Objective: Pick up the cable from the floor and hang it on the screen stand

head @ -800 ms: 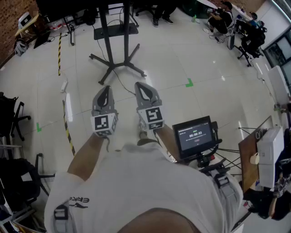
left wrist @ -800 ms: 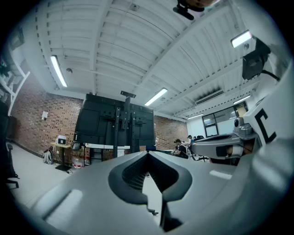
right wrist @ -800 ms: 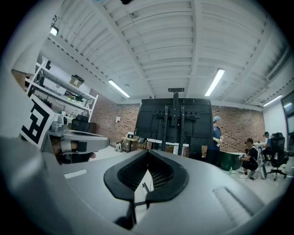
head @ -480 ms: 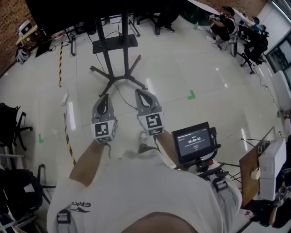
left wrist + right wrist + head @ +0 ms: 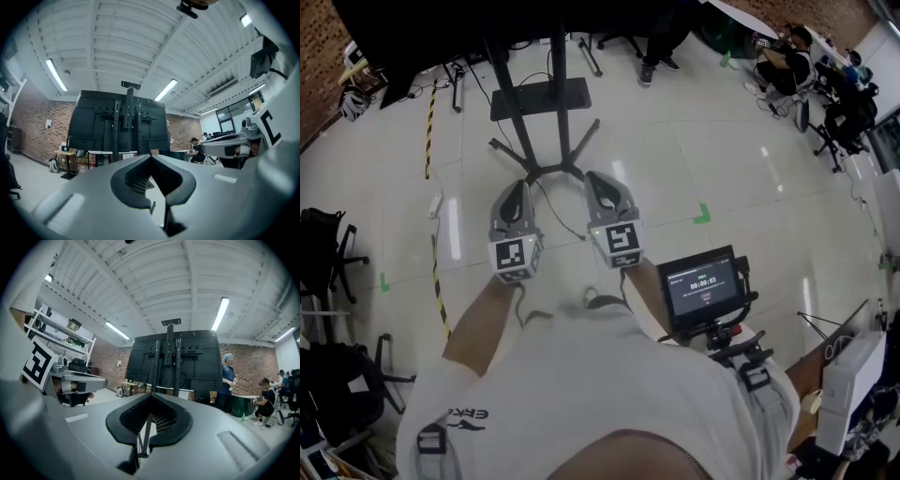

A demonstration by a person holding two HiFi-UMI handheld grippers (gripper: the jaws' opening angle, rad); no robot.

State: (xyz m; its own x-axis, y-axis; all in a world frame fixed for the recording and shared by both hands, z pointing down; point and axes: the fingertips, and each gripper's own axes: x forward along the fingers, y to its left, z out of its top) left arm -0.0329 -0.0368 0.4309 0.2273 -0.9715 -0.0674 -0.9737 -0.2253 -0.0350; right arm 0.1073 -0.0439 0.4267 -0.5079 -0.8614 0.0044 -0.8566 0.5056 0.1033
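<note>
Black and thin, the cable (image 5: 549, 202) lies on the pale floor (image 5: 694, 141) in the head view. It curves from the foot of the one stand (image 5: 559, 56) back toward the person and passes below the gap between the two tools. The stand carries one dark screen (image 5: 441, 28). The left tool (image 5: 517, 187) and right tool (image 5: 598, 180) are held level, side by side, pointing at the stand.

In the left gripper view, the left tool (image 5: 151, 157) is clenched, tips meeting, with nothing gripped. The screen's black back fills the middle ahead.

In the right gripper view, the right tool (image 5: 151, 394) is likewise clenched and empty, facing the same stand. The cable cannot be made out here.
</note>
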